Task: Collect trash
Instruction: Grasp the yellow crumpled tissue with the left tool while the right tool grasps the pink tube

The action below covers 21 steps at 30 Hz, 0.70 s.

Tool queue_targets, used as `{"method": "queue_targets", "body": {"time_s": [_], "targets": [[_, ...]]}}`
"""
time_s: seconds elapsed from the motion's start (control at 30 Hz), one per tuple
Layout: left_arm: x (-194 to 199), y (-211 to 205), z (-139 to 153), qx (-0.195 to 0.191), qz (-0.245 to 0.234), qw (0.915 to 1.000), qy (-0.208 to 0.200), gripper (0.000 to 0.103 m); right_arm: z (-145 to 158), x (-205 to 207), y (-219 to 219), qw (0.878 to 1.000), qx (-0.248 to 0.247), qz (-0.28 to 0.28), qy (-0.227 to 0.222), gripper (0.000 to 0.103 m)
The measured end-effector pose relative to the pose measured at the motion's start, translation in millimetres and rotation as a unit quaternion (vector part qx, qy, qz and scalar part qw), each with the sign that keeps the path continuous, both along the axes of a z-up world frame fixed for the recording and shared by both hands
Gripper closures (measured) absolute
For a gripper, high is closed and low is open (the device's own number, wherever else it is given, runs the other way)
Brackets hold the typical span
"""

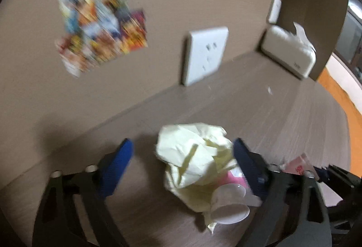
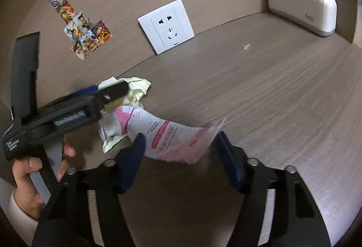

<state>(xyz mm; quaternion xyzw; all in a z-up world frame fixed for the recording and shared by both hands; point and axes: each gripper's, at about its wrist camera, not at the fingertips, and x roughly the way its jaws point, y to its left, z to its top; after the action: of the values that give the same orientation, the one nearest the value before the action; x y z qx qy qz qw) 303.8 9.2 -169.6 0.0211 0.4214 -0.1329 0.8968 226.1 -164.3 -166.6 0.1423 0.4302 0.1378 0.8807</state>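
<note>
Trash sits at six o'clock on the desk [image 2: 260,93]: a crumpled yellow paper wad [image 1: 194,156], a small white cup [image 1: 228,204] tangled in it, and a pink-printed wrapper [image 2: 178,136] trailing toward three o'clock. The left hand-held gripper [image 1: 183,163] is released, jaws straddling the wad — only the right pad seems to brush it. The right hand-held gripper [image 2: 181,152] brackets the wrapper; I cannot tell whether it pinches. Likely trouble: the cup rolling out of the paper on lifting, or the limp wrapper folding and slipping free.
</note>
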Motion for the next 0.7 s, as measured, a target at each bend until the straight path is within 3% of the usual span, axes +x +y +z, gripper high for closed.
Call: {"method": "queue_targets", "body": {"time_s": [0.07, 0.1, 0.2, 0.33, 0.47, 0.7], "targets": [[1, -7, -7, 0.016, -0.011, 0.9998, 0.001, 0.044, -2, 3, 3, 1.0, -0.001, 0.004, 0.006, 0.078], [0, -10, -7, 0.022, -0.017, 0.9996, -0.004, 0.053, -2, 3, 4, 1.0, 0.001, 0.006, 0.005, 0.083], [-2, -15, -5, 0.016, -0.025, 0.9995, -0.01, 0.063, 9, -1, 7, 1.0, -0.007, 0.01, -0.024, 0.094], [-15, -11, 12, 0.018, -0.015, 0.9991, -0.036, 0.065, 31, -6, 3, 0.998, -0.003, 0.013, -0.059, 0.1], [-23, -5, 29, 0.031, -0.009, 0.9983, -0.048, 0.065, 52, -11, -6, 0.997, -0.014, 0.013, -0.08, 0.099], [-56, -12, 66, 0.019, -0.02, 0.9968, -0.075, 0.065, 91, -37, -35, 0.992, -0.045, 0.003, -0.117, 0.099]]}}
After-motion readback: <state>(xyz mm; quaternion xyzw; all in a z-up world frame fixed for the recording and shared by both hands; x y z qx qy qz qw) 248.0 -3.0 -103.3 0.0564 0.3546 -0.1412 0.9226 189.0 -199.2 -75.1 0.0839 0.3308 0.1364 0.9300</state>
